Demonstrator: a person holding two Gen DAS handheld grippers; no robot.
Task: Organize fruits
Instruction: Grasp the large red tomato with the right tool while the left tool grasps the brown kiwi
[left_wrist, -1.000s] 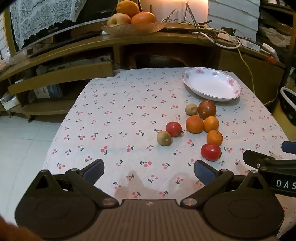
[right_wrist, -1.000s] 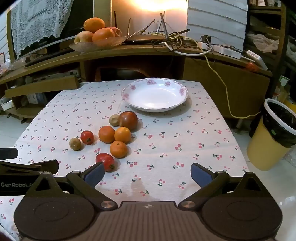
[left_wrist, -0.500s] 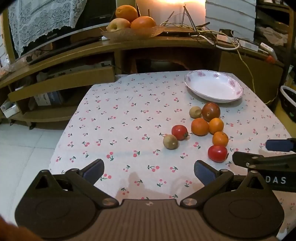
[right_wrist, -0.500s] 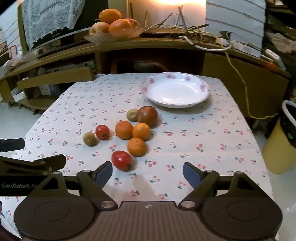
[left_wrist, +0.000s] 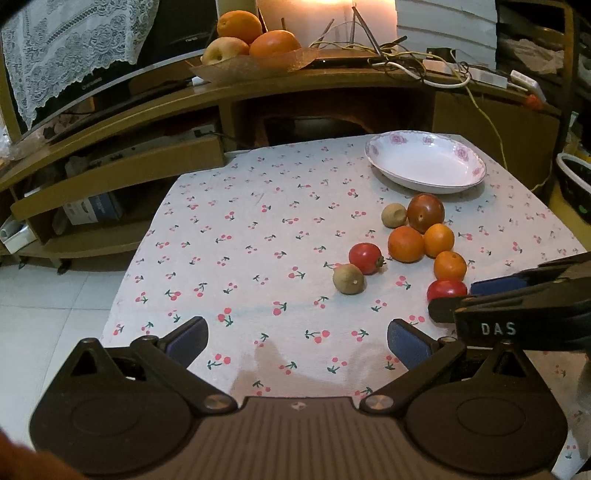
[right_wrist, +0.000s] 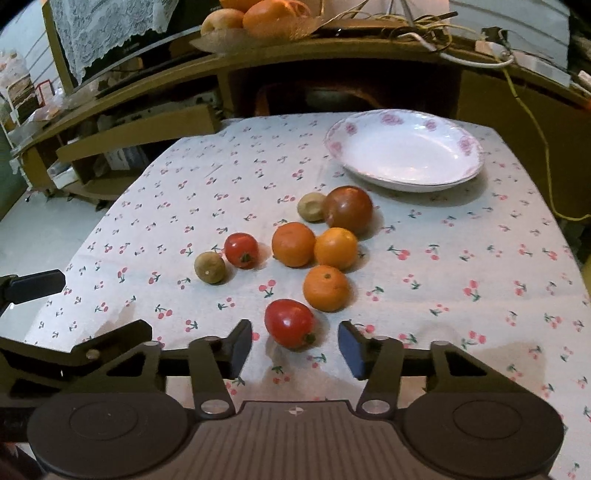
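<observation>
Cherry-print tabletop (right_wrist: 461, 258), fruit loose, plate (right_wrist: 406, 151) empty. Left tongs (left_wrist: 295, 341) wide, idle at near edge. Right tongs (right_wrist: 295, 345) narrowed since half a second ago, now straddling nearest tomato (right_wrist: 290, 323), not gripping yet; first pick looks imminent.

Cherry-print tablecloth (left_wrist: 258, 236) covers bench. Wooden shelf unit (left_wrist: 332, 92) at 12 o'clock; fruit bowl (left_wrist: 251, 66) on top. Lace cloth (left_wrist: 74, 48) at 10 o'clock. Tangled cables (left_wrist: 406, 62) at 1 o'clock. Tiled floor (left_wrist: 48, 325) at 9 o'clock.
</observation>
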